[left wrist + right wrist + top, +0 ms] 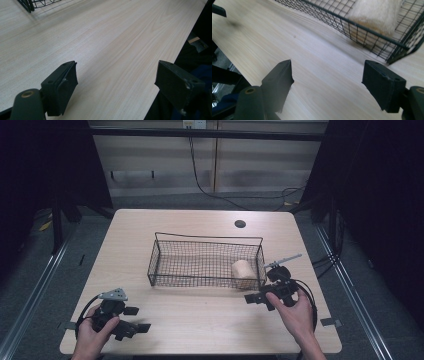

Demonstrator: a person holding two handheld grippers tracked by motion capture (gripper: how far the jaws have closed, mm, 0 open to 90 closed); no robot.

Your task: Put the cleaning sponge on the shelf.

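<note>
Your left tool (134, 320) sits near the front left corner of the counter (200, 315). Its jaws are spread wide and there is nothing between them. In the left gripper view you see bare pale wood under the jaws, and the right jaw hangs past the counter's edge. A corner of the wire basket (32, 4) shows at the top left of that view, well apart from the tool.

Your right tool (260, 296) is near the front right corner of the basket (205, 241). Its jaws are spread wide too, and they pinch nothing. Your right hand (295, 307) holds it from behind, and your left hand (92, 330) holds the other tool.

The basket is black wire and stands in the middle of the counter. Inside it, at the right end, lies a fluffy cream roll (243, 271) that looks like a rolled towel. It touches the front wall of the basket. In the right gripper view the roll (377, 12) is behind the wire mesh (352, 27), up and to the right of the jaws, near them but not touching.

A small dark round hole (240, 224) is in the counter behind the basket. I can see no words or labels on anything.
</note>
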